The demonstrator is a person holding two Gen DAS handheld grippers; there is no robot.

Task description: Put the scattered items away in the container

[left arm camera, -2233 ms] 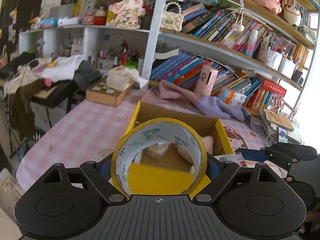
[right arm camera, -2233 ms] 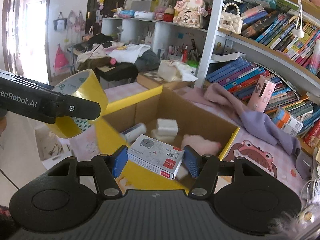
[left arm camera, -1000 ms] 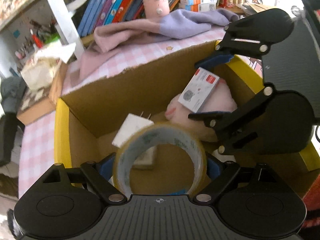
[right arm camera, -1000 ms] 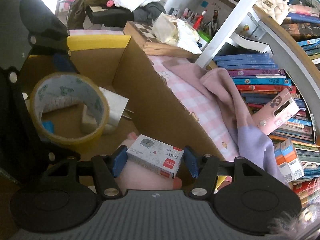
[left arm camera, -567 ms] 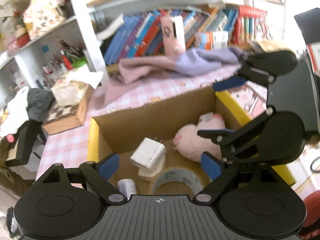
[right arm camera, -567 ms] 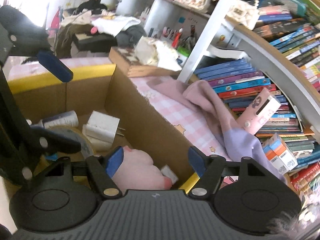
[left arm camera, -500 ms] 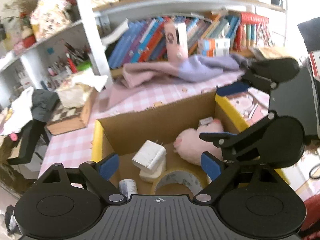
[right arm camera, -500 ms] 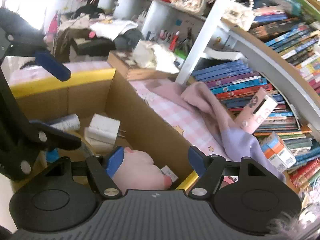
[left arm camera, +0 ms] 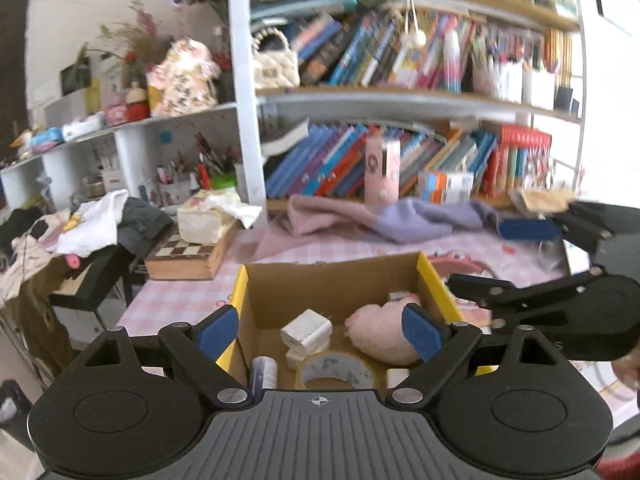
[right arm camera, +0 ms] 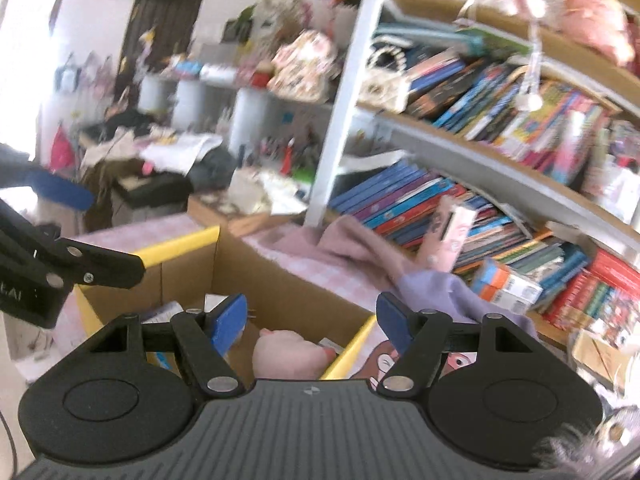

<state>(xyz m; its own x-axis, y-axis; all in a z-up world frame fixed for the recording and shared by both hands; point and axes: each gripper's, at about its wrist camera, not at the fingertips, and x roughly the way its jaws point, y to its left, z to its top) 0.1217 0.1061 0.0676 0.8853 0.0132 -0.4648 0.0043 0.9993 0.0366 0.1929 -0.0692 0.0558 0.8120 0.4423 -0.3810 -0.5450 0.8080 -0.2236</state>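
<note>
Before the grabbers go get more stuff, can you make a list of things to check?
1. Left gripper empty, jaws open: ok.
2. Right gripper empty, jaws open: ok.
3. Tape roll lying in the cardboard box: ok.
4. Pink plush toy and white charger inside the box: ok.
5. Both grippers above the box rim, not snagged: ok.
6. Scattered items left on the pink checked table: cannot tell.
</note>
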